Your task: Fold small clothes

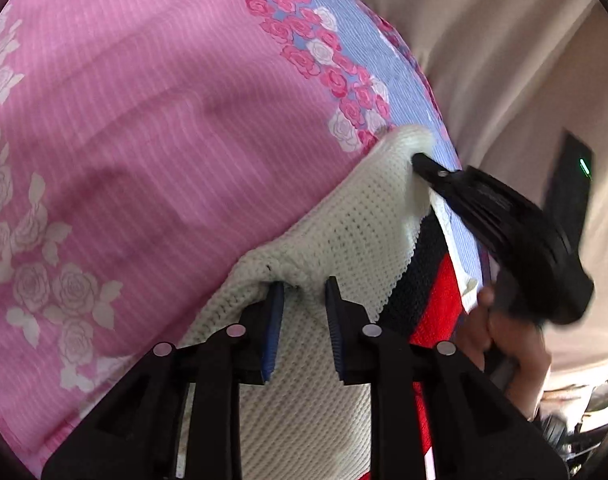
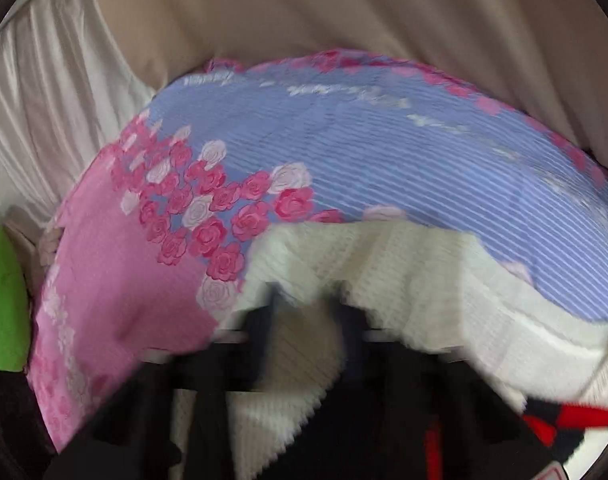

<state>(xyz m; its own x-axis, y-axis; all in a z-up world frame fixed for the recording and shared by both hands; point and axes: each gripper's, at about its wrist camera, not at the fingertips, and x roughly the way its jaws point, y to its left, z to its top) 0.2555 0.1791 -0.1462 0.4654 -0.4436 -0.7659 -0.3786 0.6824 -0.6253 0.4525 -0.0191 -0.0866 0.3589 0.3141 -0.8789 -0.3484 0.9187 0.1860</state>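
Spread over a pink and lilac rose-printed bedsheet (image 1: 144, 120), a cream waffle-knit sweater (image 1: 343, 232) with navy and red bands, its near-left edge bunched between the blue pads of the left gripper (image 1: 302, 292), jaws narrowly parted with a fold of knit caught between them. Farther right, pinched at the sweater's far corner, the right gripper (image 1: 417, 159), closed tight on the knit, a hand (image 1: 503, 344) behind it (seen only from the left wrist view). From the right wrist view, heavily blurred: beige curtain folds (image 2: 304, 8) and something green (image 2: 4, 292) at far left.
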